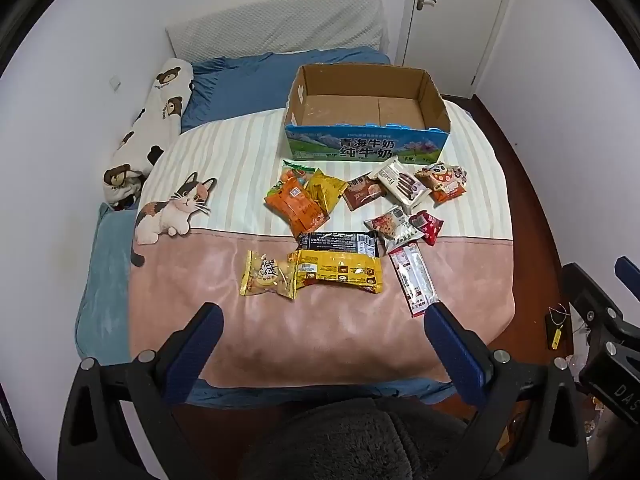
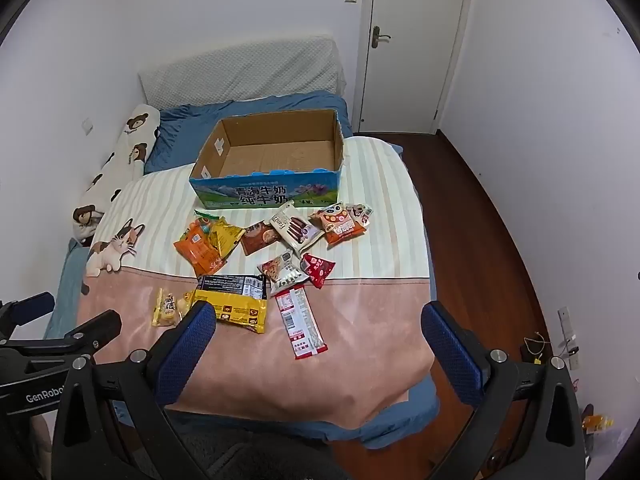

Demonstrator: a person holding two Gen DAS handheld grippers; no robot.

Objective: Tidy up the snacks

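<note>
An empty cardboard box (image 1: 366, 98) (image 2: 276, 148) with a blue printed front stands on the bed, beyond the snacks. Several snack packets lie in front of it: an orange one (image 1: 298, 206) (image 2: 198, 250), a yellow one (image 1: 340, 274) (image 2: 240, 310), a black one (image 1: 338, 242), a long red-and-white one (image 1: 412, 278) (image 2: 302, 322), and a white wafer pack (image 1: 402, 186) (image 2: 294, 230). My left gripper (image 1: 324, 320) is open and empty above the near edge of the bed. My right gripper (image 2: 320, 320) is open and empty, also short of the snacks.
The bed has a pink and striped blanket (image 1: 320, 332) with a cat print (image 1: 176, 208). A bear-print pillow (image 1: 156, 120) lies at the left wall. A white door (image 2: 416, 40) and wooden floor (image 2: 480, 208) are at the right.
</note>
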